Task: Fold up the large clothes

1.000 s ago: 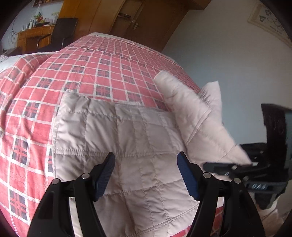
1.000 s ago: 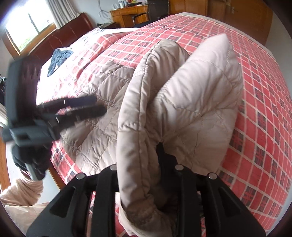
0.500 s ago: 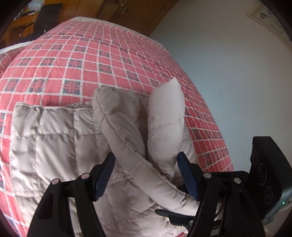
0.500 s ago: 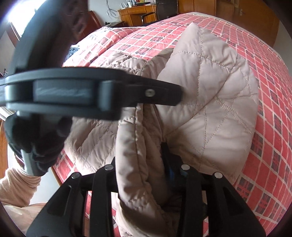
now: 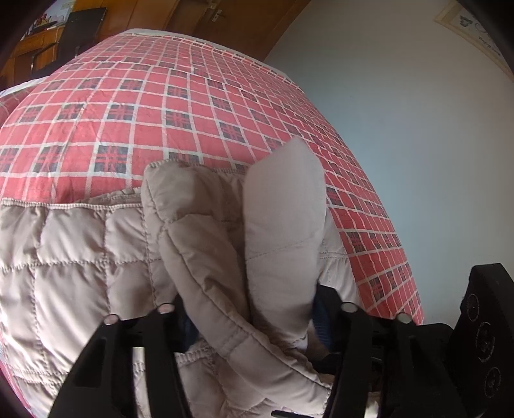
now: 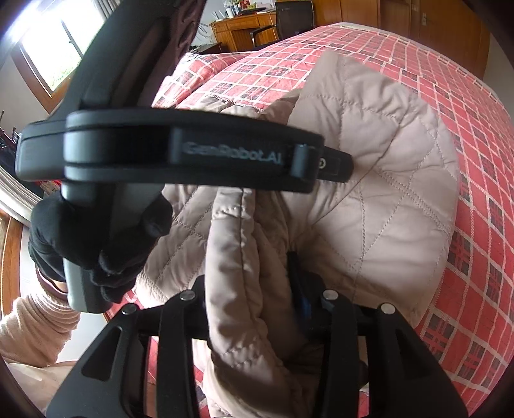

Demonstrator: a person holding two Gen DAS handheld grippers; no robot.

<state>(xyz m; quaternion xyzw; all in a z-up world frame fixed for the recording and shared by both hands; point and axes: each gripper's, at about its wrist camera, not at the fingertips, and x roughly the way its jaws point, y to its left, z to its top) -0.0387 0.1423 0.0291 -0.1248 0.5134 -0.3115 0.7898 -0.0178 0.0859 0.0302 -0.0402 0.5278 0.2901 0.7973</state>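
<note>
- Red plaid bedspread (image 5: 135, 106) covers a wide bed that fills both wrist views; a pale wall (image 5: 401, 112) stands at 2 o'clock in the left view and a bright window (image 6: 48, 48) at 10 o'clock in the right.
- At 12 o'clock beyond the bed, a wooden desk (image 6: 244, 29) and a dark chair (image 6: 294, 16) sit against wooden wardrobe doors (image 6: 449, 19).
- Beige quilted jacket (image 5: 70, 257) lies on the near edge of the bed, its body spread flat toward 9 o'clock in the left view, with a bunched sleeve or fold rising off it toward the cameras.
- Left gripper (image 5: 253, 318) has that raised fold between its fingers; the fabric hides the blue pads almost wholly, and the fingers are not yet drawn together on it, so far as the view shows.
- Right gripper (image 6: 253, 295) is clamped on the same bunched fold, which fills the space between its fingers and spills over them.
- In the right view, the left gripper's black body crosses the frame from 9 o'clock, touching the fold, with printed lettering on its side.
- Black-gloved hand (image 6: 96, 238) grips that tool's handle at 8 o'clock, above a cream knit sleeve (image 6: 35, 328).
</note>
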